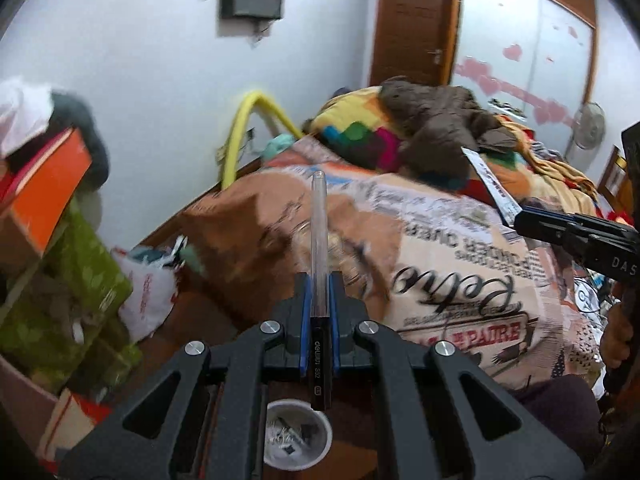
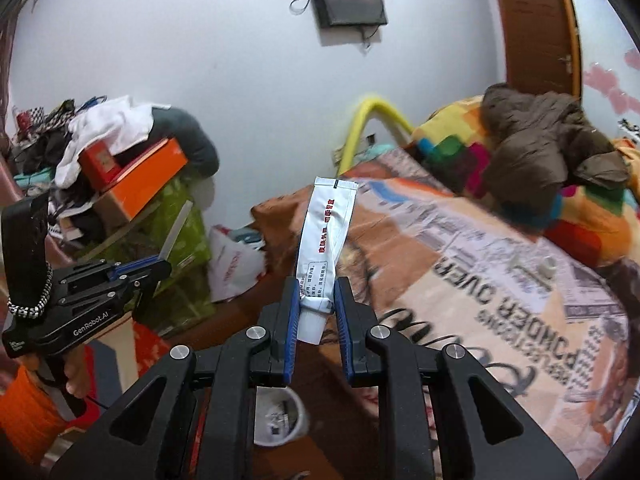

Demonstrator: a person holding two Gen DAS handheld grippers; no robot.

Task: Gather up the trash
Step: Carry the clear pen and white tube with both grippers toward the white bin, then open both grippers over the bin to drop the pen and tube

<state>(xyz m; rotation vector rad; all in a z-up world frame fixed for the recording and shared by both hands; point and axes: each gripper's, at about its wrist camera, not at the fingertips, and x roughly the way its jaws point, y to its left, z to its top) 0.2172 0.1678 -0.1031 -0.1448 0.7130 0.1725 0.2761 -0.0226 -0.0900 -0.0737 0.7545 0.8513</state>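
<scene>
My left gripper [image 1: 320, 280] is shut on a pen [image 1: 319, 240] with a clear cap and black barrel, pointing up and forward. My right gripper [image 2: 316, 284] is shut on a white squeezed tube [image 2: 326, 236] with red print, held upright. A white paper cup [image 1: 298, 436] with scraps inside stands below both grippers; it also shows in the right wrist view [image 2: 280, 416]. In the left wrist view the right gripper [image 1: 520, 222] enters from the right with the tube [image 1: 490, 178]. In the right wrist view the left gripper [image 2: 160, 266] is at the left with the pen [image 2: 176, 228].
A bed with a printed cover [image 1: 440, 248] and a brown jacket [image 1: 440, 120] fills the right. Stacked boxes, an orange box [image 2: 144, 180] and clothes pile up at the left. A white plastic bag [image 2: 236, 268] lies between them by the wall.
</scene>
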